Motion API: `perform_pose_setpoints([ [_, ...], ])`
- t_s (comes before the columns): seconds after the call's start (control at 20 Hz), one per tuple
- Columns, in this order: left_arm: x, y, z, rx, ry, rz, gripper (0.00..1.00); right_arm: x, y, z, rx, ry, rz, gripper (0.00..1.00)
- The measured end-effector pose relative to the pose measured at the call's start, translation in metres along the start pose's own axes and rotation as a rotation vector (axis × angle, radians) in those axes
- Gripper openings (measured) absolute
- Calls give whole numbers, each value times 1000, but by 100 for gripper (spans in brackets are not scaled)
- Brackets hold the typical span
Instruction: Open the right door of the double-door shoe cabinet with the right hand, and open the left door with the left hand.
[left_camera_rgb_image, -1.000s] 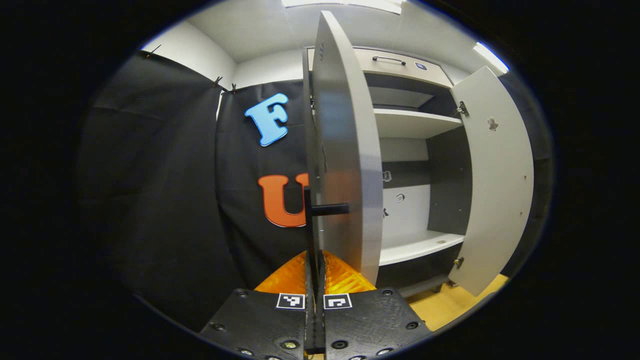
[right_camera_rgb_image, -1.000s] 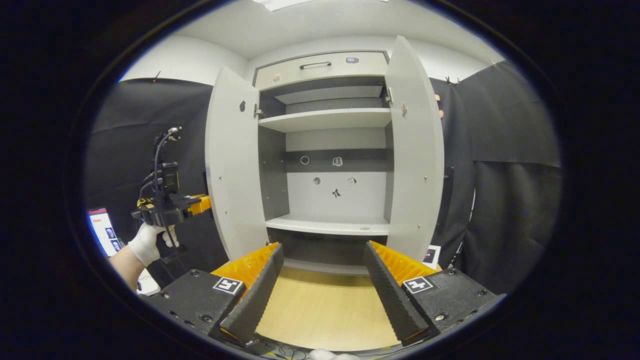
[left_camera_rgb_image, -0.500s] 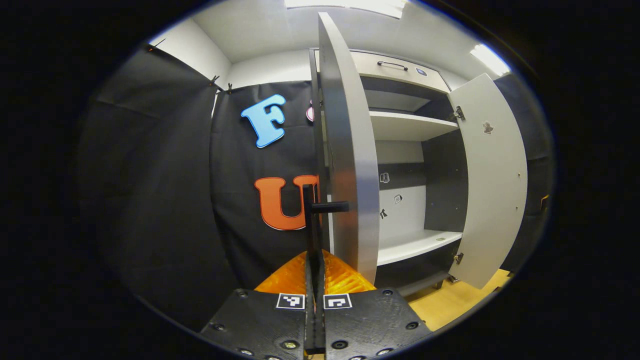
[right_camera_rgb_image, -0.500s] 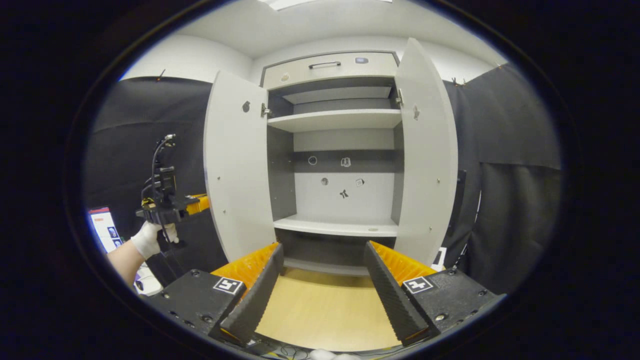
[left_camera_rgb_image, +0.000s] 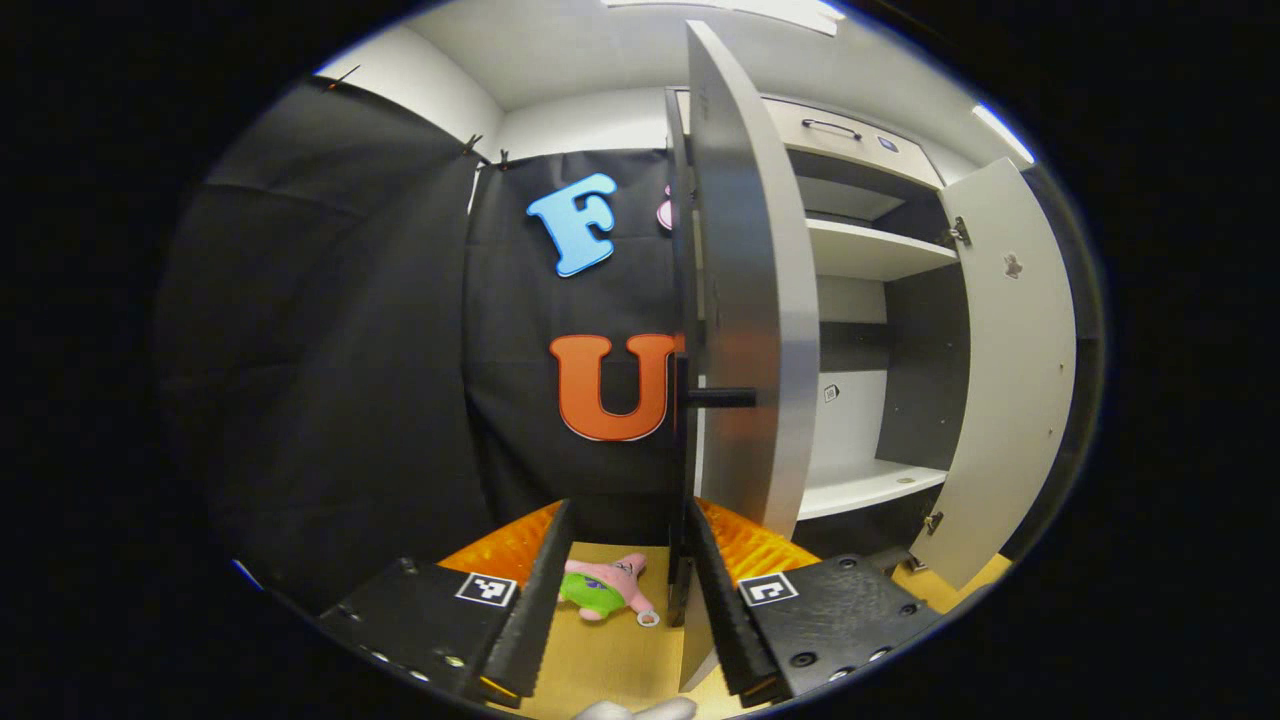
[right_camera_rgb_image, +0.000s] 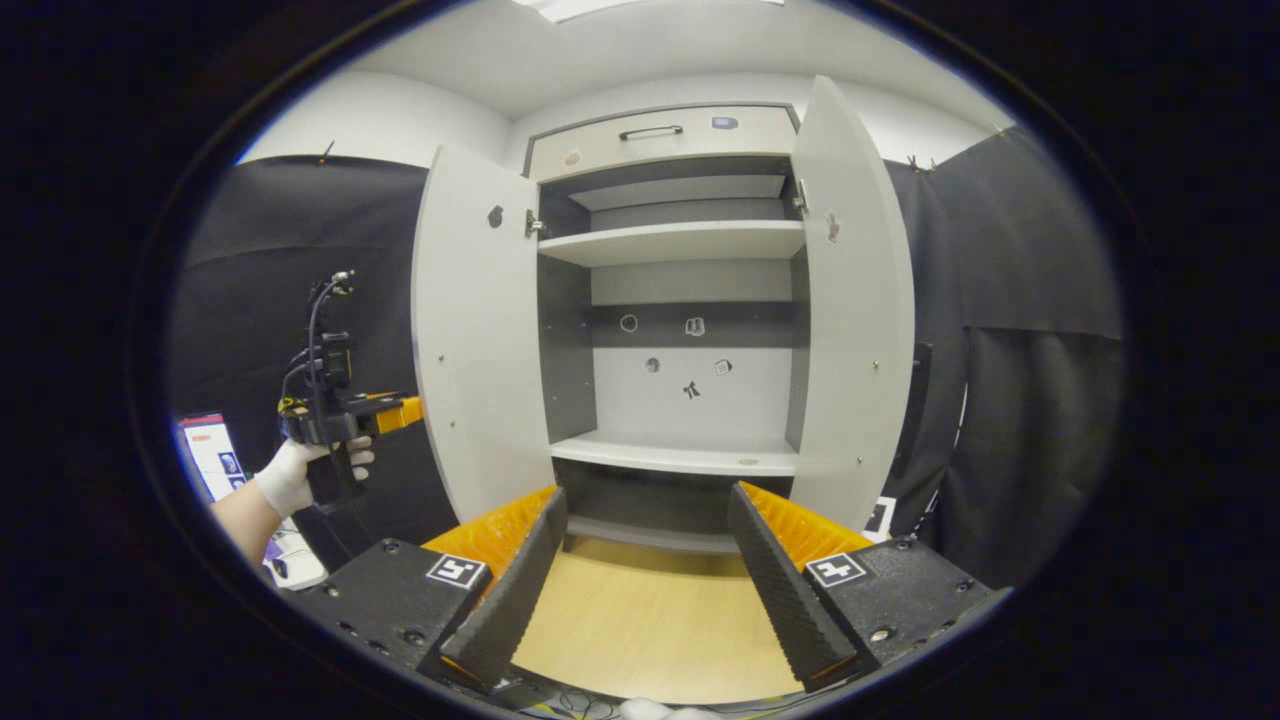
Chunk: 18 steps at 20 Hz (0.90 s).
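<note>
Both doors of the shoe cabinet (right_camera_rgb_image: 690, 300) stood wide open at this moment, and the one real change was in my left claw (left_camera_rgb_image: 622, 585). Half a second earlier its fingers had been pinched together around the thin black handle (left_camera_rgb_image: 683, 480) of the left door (left_camera_rgb_image: 745, 300); now they had parted, with a clear gap between them. The handle bar ran up just inside the right-hand finger, so close that I could not tell whether it touched, but nothing was pressing on it from both sides. Through the gap I could see the wooden floor (left_camera_rgb_image: 610, 650) and a small pink plush toy (left_camera_rgb_image: 605, 585) lying ahead of the fingertips, which the closed fingers had hidden before.

From my right claw (right_camera_rgb_image: 645, 575), whose fingers were spread wide and held nothing, the picture had hardly altered. The right door (right_camera_rgb_image: 850, 310) hung open ahead and to the right, the left door ahead and to the left, and the bare shelves sat straight in front. My other hand (right_camera_rgb_image: 290, 475) in its white glove held the left claw far off to the left, just beside the left door's outer face.

I judged the task all but done: each door had been swung out, and the release meant only drawing the left claw clear remained.
</note>
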<state>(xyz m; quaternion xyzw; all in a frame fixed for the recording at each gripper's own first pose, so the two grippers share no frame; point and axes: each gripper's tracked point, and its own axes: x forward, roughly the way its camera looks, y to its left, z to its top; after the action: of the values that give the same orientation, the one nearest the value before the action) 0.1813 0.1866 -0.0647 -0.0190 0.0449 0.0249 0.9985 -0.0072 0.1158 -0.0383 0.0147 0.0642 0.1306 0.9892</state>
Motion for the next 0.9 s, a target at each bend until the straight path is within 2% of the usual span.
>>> perform_pose_setpoints([
  [0.05,-6,3,-1,-11,2,9,84,-2,-2,1,3,-4,3,98],
  [0.1,-13,4,-3,-20,3,26,81,-4,-4,1,4,-7,6,100],
  [0.15,-18,7,-5,-23,7,37,96,-5,-7,0,3,-5,9,98],
  [0.25,-34,11,-5,-11,9,65,96,-6,-12,1,7,-7,19,100],
  [0.3,-44,12,-6,-2,11,79,82,-7,-15,2,7,-9,22,100],
  [0.35,-54,10,-4,11,9,90,93,-8,-19,4,7,-13,21,100],
  [0.4,-65,8,-1,23,1,104,94,-11,-23,6,8,-16,20,100],
  [0.45,-77,4,5,33,-2,110,81,-13,-28,8,10,-21,18,100],
  [0.5,-89,-4,9,32,-2,106,94,-14,-31,9,10,-23,17,100],
  [0.6,-105,-31,15,22,2,76,94,-18,-39,12,11,-28,6,100],
  [0.85,-141,-95,51,68,-49,25,93,-23,-53,20,-5,-41,-33,100],
  [0.9,-143,-114,53,68,-46,0,96,-25,-55,20,-6,-41,-41,100],
])
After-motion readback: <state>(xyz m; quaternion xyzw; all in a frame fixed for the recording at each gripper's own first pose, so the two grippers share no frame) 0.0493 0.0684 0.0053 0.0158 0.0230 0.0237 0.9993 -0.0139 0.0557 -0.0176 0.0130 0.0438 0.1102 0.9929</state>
